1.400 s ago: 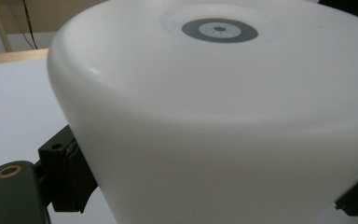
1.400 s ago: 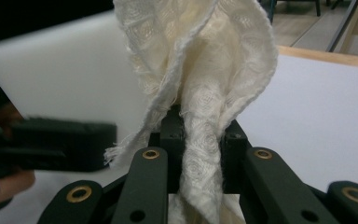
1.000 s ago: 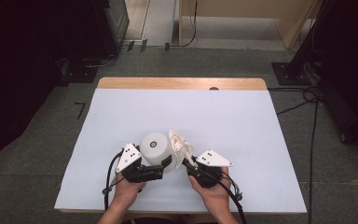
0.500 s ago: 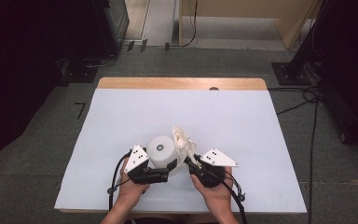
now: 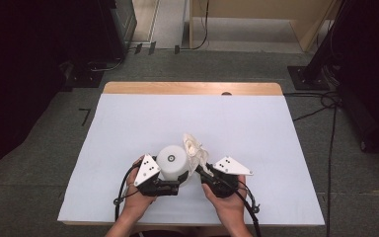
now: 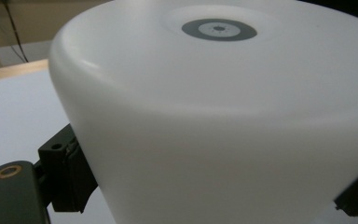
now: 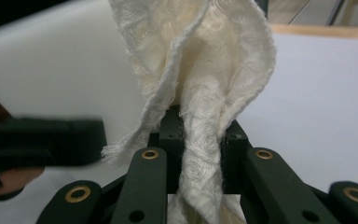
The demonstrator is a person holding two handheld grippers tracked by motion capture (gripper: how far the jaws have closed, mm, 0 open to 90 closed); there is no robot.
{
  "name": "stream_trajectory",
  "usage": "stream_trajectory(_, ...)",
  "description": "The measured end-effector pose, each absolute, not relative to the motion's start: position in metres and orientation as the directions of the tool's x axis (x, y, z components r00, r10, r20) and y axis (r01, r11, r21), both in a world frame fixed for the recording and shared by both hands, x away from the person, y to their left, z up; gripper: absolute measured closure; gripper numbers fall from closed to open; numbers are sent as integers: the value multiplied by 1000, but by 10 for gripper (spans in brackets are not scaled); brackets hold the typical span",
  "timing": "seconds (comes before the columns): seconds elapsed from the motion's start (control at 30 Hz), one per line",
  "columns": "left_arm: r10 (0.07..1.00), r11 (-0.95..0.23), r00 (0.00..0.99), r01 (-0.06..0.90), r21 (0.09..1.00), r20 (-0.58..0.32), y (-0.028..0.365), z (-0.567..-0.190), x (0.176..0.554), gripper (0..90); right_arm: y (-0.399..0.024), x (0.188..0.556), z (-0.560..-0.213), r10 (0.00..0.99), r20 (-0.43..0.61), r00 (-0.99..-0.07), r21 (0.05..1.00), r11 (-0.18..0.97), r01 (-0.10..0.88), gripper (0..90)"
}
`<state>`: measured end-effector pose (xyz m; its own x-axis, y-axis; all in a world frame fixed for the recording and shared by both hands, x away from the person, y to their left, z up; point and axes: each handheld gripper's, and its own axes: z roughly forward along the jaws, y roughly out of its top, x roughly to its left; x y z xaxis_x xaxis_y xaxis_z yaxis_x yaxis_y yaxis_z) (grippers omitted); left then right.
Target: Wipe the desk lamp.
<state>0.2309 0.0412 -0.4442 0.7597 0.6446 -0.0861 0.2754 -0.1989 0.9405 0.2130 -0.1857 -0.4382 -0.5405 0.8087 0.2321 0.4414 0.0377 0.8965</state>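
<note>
Cloth pinched in one pair of jaws, white cup clamped in the other.

The right gripper (image 7: 198, 140) has its jaws closed tight on a bunched cream cloth (image 7: 205, 74), which stands up and fans out above them. The left gripper (image 5: 170, 185) has its jaws spread wide around a white cup (image 5: 172, 160), pressing on its sides, base turned up. Cloth and cup sit just beside each other near the front edge of the white-covered counter (image 5: 128, 123); the cup lies to the cloth's left, so a wipe would likely mean swinging the cloth leftward.
</note>
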Motion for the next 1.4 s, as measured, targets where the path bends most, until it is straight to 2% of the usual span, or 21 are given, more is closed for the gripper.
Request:
stream_trajectory(0.03, 632, -201, 770, 275, 940, -90, 39, -445, 229, 84, -184, 209, -435, 824, 189, -534, 911, 56, 408, 765)
stream_trajectory(0.1, 640, -197, 764, 272, 942, -87, 38, -444, 228, 84, -183, 207, -434, 828, 180, -532, 915, 57, 399, 765)
stream_trajectory(0.2, 643, -178, 759, 274, 945, -99, 41, -442, 229, 84, -183, 208, -436, 823, 189, -536, 910, 57, 410, 765)
stream_trajectory(0.4, 646, -52, 739, 291, 955, -190, 57, -432, 231, 84, -175, 212, -456, 817, 194, -544, 876, 105, 471, 765)
stream_trajectory(0.63, 644, -74, 744, 292, 954, -178, 51, -438, 231, 84, -176, 211, -449, 815, 204, -542, 885, 83, 458, 765)
stream_trajectory(0.8, 634, -145, 763, 274, 951, -123, 40, -446, 230, 84, -186, 211, -435, 817, 199, -542, 908, 55, 416, 769)
stream_trajectory(0.97, 624, -83, 770, 236, 968, -134, 46, -444, 233, 84, -190, 213, -436, 823, 196, -534, 905, 58, 421, 771)
stream_trajectory(1.13, 677, -67, 727, 219, 973, -117, 59, -449, 244, 84, -199, 217, -437, 840, 204, -502, 904, 35, 426, 771)
stream_trajectory(1.4, 780, -182, 625, 278, 943, -34, 65, -478, 259, 84, -211, 219, -435, 855, 201, -479, 908, 20, 417, 770)
